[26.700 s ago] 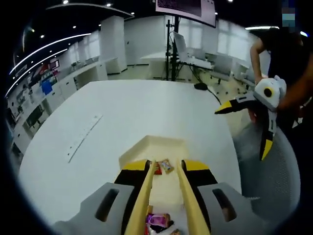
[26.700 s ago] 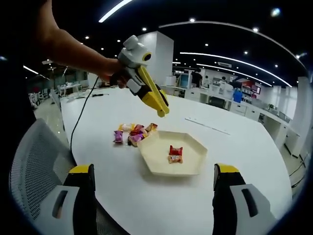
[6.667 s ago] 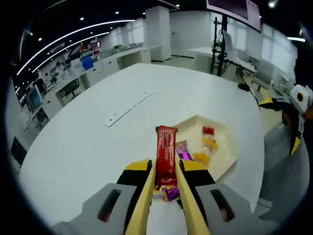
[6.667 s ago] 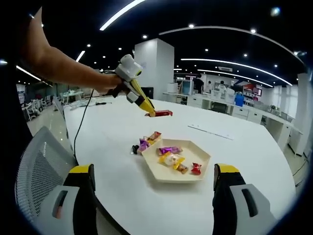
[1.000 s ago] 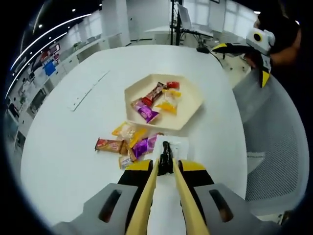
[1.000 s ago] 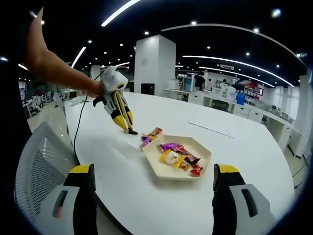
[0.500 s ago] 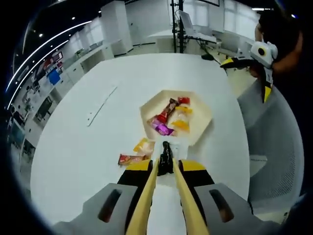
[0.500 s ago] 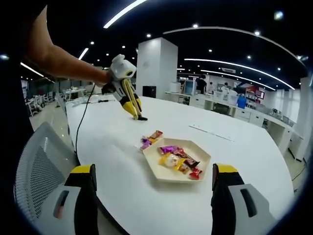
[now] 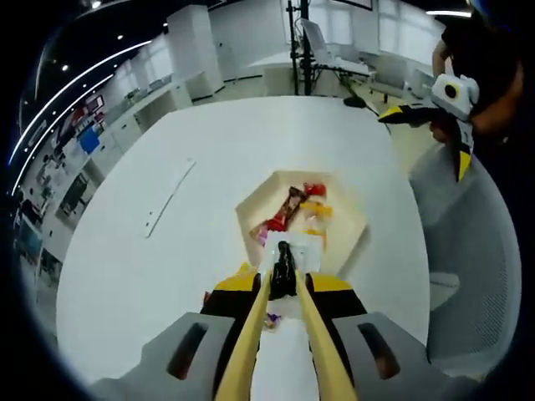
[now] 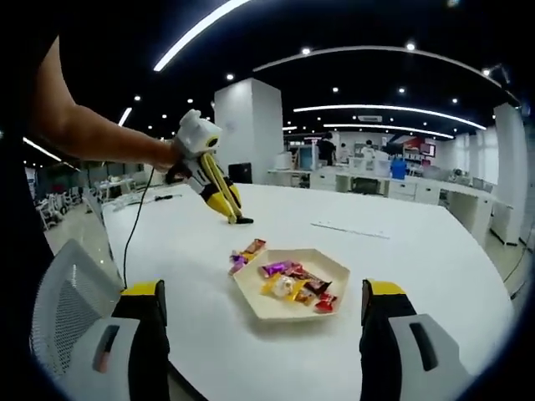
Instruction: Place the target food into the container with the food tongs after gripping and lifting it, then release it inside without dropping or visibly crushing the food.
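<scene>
White table (image 10: 435, 251) carrying a beige hexagonal tray (image 10: 330, 294), already loaded with several wrapped sweets (image 10: 288, 284): red and dark bars, purple and yellow pieces. Further loose sweets (image 10: 244, 253) lying on the table just beside the tray's far-left edge in the right gripper view; these left to transfer, so task judged partly done. Left gripper (image 10: 236, 217) raised above the table, up and to the left of the tray in the right gripper view, jaws pressed together on a small dark sweet (image 10: 243, 220) at the tips. In the left gripper view, same sweet (image 9: 282, 269) pinched between the yellow jaws, seen over the tray's near edge (image 9: 247, 236). Present step judged as carry, lift complete; remaining: bring over tray, lower, open jaws gently inside. Wrapper outline intact, no crushing visible. Right gripper (image 10: 259, 351) idle, jaws spread wide at the lower corners of its view, holding nothing; also seen at upper right (image 9: 451, 104) in the left gripper view, off the table's edge.
</scene>
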### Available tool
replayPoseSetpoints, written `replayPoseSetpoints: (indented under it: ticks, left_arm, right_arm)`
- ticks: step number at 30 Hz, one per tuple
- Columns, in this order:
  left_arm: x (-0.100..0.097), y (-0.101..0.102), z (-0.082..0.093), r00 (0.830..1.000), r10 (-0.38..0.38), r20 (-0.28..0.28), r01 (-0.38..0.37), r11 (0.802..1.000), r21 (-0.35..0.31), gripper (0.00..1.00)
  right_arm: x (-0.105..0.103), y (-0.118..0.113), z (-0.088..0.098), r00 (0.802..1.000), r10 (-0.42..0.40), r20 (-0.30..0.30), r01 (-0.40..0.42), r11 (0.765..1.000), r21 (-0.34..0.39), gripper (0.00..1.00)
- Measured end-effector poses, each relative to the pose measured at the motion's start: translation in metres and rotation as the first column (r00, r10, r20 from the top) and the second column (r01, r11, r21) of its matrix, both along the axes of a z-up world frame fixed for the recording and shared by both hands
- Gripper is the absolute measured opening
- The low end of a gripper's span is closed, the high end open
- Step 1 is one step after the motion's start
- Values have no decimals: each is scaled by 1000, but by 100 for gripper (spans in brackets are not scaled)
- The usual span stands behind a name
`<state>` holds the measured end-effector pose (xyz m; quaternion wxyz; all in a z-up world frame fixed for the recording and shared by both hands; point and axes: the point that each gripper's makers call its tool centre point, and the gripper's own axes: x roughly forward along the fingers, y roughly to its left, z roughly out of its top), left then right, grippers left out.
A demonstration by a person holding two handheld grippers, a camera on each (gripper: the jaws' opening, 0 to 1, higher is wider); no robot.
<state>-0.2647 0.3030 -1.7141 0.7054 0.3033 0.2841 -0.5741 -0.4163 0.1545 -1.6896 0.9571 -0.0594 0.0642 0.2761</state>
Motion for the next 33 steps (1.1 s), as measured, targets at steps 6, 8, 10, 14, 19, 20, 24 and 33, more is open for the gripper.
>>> replayPoseSetpoints:
  ticks: [6, 8, 10, 14, 19, 20, 24, 33]
  left_arm:
    - [1, -22, -7, 1000, -12, 13, 12, 1000, -8, 18]
    - [0, -28, -10, 1000, -15, 8, 15, 1000, -13, 18]
    - [-3, -38, -15, 1000, -19, 8, 19, 1000, -13, 18]
    - [-4, -51, -22, 1000, -25, 6, 25, 1000, -16, 18]
    - [-7, -69, -23, 999, -34, 7, 34, 999, -28, 17]
    - [-7, -72, -22, 999, -36, 9, 36, 999, -29, 17]
    - [-8, -85, -20, 999, -36, 4, 36, 998, -46, 18]
    - [-22, -95, -42, 999, -34, -22, 33, 999, -33, 18]
  right_arm:
    - [1, -7, -17, 995, -36, -88, 34, 999, -31, 97]
    - [-1, -8, -21, 996, -37, -87, 30, 996, -88, 89]
    - [-1, -6, -23, 995, -32, -93, 23, 995, -98, 85]
    - [-1, -8, -20, 995, -35, -88, 29, 997, -76, 88]
    - [1, -9, -17, 995, -45, -85, 41, 998, -49, 90]
    - [1, -9, -16, 996, -45, -82, 42, 998, -42, 91]
    - [2, -13, -9, 996, -64, -57, 62, 998, -23, 100]
    - [4, -15, -9, 995, -78, -55, 77, 997, -26, 100]
